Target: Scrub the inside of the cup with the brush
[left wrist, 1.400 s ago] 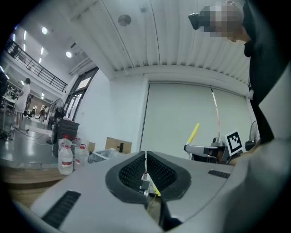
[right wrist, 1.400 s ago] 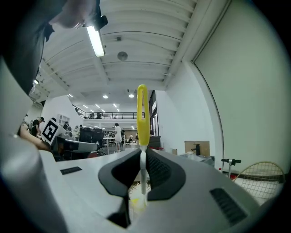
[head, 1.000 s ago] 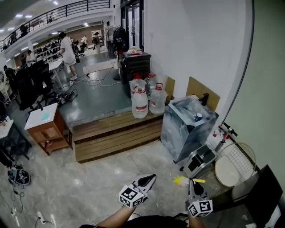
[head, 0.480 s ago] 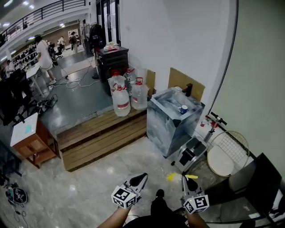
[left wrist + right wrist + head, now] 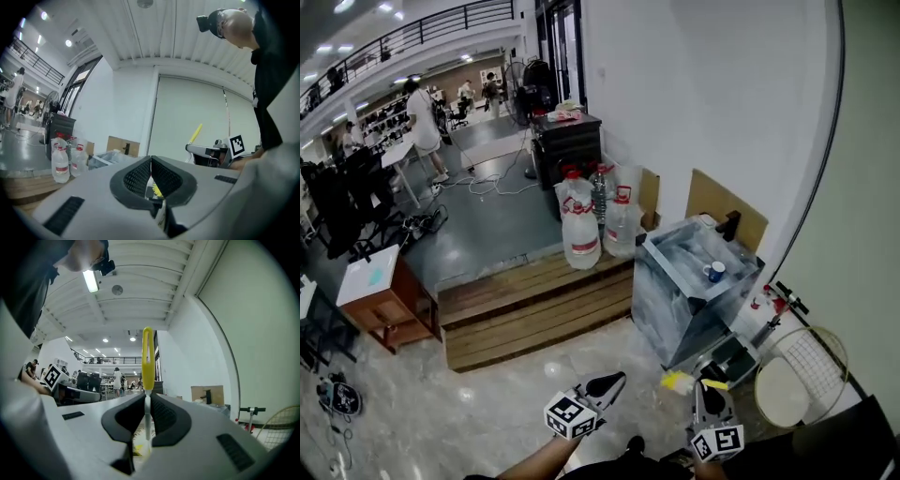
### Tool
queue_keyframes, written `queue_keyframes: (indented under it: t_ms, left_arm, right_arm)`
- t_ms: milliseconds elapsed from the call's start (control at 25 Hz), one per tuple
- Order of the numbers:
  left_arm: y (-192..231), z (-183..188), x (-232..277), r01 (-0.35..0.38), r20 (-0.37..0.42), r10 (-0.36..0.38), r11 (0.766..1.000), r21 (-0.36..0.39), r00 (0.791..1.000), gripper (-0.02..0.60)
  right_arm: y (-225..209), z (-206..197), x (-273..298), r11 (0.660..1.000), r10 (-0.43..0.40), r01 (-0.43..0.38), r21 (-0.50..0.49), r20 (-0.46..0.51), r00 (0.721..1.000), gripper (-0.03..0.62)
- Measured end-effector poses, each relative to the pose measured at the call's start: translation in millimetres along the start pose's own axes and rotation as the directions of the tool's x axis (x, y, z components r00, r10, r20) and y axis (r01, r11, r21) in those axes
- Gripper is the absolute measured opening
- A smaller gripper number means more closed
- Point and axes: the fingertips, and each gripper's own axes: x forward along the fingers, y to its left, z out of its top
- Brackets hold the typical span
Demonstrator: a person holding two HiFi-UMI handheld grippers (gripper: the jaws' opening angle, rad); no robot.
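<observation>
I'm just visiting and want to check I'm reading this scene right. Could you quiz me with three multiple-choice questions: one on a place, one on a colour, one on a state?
1. Where is the blue-and-white cup?
A) on the wooden step
B) on top of the metal sink unit
C) on the floor

2. What colour is the handle of the brush?
A) red
B) black
C) yellow

3. How is the right gripper?
A) shut on the brush
B) wide open and empty
C) shut on the cup

Answers:
1 B: the cup stands on the unit's top, near the tap.
2 C: the handle rises yellow above the gripper.
3 A: its two sides clamp the brush's stem.
</observation>
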Motion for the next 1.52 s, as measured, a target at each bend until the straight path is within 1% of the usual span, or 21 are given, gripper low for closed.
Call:
queue_keyframes:
  t_ms: [120,240,400,640,800,1000,1120,1320,1520]
  left_arm:
    - [26,21,27,-0.037,0.025,0.035,0.998,0.045,0.999,0.017]
    - [49,28,51,-0.058,0.026,0.056,0.996,0.066,0.998,0.017]
    - [71,27,83,-0.073,0.015,0.073,0.995,0.060,0.997,0.017]
    - [98,23,119,-0.059,0.004,0.059,0.997,0.039,0.998,0.017]
    - [126,20,154,-0.032,0.003,0.032,0.999,0.041,0.999,0.017]
    - [180,19,201,0.010,0.004,-0.011,0.998,0.069,1.000,0.017]
    - [215,30,233,0.048,0.002,-0.048,0.996,0.070,0.999,0.017]
    - [268,53,284,0.124,-0.016,-0.123,0.989,0.081,0.992,0.017]
    - [324,72,337,0.174,0.003,-0.175,0.979,0.110,0.985,0.017]
  right_arm:
    - [-22,3,47,0.999,0.042,-0.042,0.001,0.013,0.999,0.043]
    - [-44,9,85,0.998,0.059,-0.058,-0.020,0.030,0.998,0.043]
    - [-70,11,119,0.997,0.071,-0.069,-0.033,0.051,0.996,0.043]
    - [-97,-8,148,0.999,0.046,-0.046,0.000,0.026,0.999,0.043]
    - [-117,-26,179,1.000,0.026,-0.026,0.006,0.001,1.000,0.043]
    - [-142,-37,234,1.000,-0.009,0.009,-0.012,0.007,1.000,0.043]
    - [-159,-29,267,0.998,-0.047,0.047,-0.027,0.006,0.999,0.043]
    - [-189,-20,317,0.989,-0.138,0.138,-0.044,0.003,0.990,0.043]
    - [-215,-16,367,0.975,-0.210,0.210,-0.073,0.010,0.978,0.043]
